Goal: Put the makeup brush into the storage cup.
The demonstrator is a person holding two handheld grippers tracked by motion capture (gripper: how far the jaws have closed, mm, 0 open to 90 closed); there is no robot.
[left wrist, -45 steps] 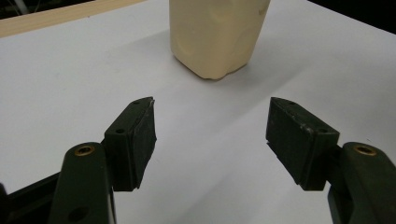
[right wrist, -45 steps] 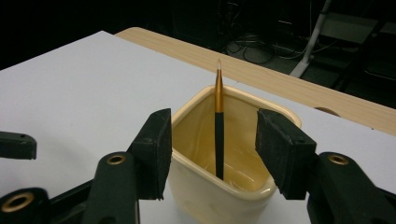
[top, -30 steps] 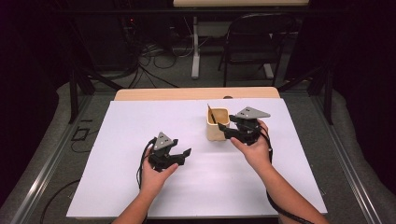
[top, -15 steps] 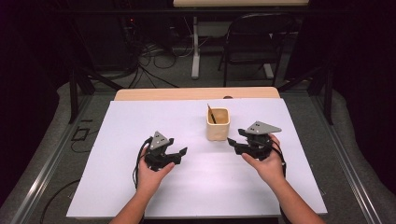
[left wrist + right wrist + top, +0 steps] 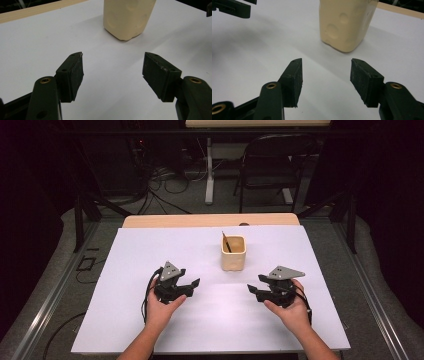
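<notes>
Left gripper (image 5: 192,286), held in the person's left hand (image 5: 160,307), sits low over the white table surface (image 5: 150,255) at about 7 o'clock from the table's centre. Its jaws stand apart with nothing between them; the left gripper view confirms bare table between the pads (image 5: 75,72).

Right gripper (image 5: 253,291), in the right hand (image 5: 292,312), sits at about 5 o'clock, jaws likewise apart and empty, the pads (image 5: 295,77) clear of any object. The two grippers point towards each other, well apart.

The cream cup (image 5: 233,253) stands upright at 12 o'clock from the gap between the grippers, beyond both and touching neither. A thin dark stick (image 5: 226,241) leans inside it, tip towards 11 o'clock.

Beyond the table edge: a chair (image 5: 270,170) and floor cables (image 5: 165,185).
</notes>
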